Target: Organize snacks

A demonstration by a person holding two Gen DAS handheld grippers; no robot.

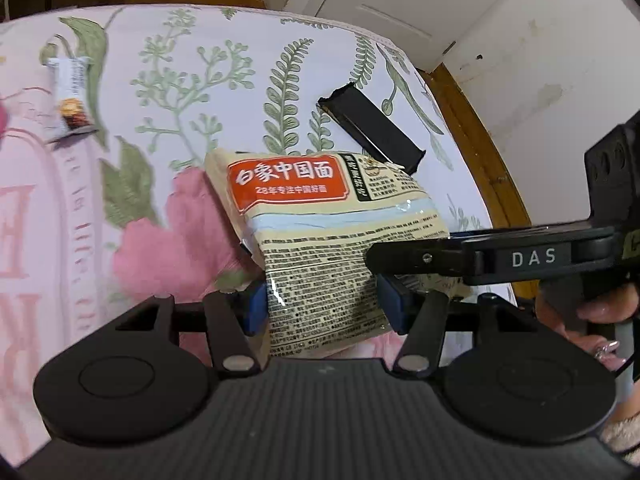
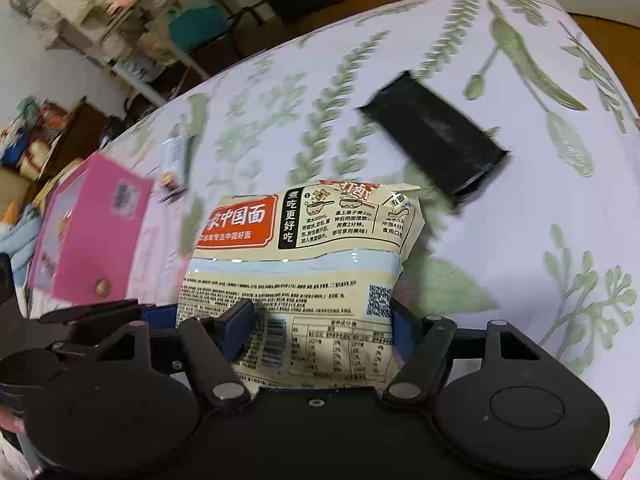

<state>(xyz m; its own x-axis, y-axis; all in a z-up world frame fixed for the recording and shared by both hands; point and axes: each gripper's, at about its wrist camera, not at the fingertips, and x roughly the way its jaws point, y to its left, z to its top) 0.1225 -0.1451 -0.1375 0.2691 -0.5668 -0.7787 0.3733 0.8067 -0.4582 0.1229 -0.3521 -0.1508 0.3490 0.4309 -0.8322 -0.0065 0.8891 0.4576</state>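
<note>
Both hand-held grippers, left (image 1: 324, 304) and right (image 2: 320, 328), pinch the cream plastic noodle packet (image 1: 320, 232); black wrapper (image 1: 372, 128) at one o'clock and small bar (image 1: 72, 96) at ten o'clock lie unsorted on the floral bed (image 1: 200, 80).

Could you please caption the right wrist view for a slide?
Right claw straddles a noodle packet on floral bedding, black wrapper beyond.

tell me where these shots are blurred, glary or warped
Left wrist view: the noodle packet is sharp, with glare on its clear seam; the small snack bar is smeared. Right wrist view: the black wrapper and pink box are motion-blurred. Both views bend the bed's edge, fisheye style.
</note>
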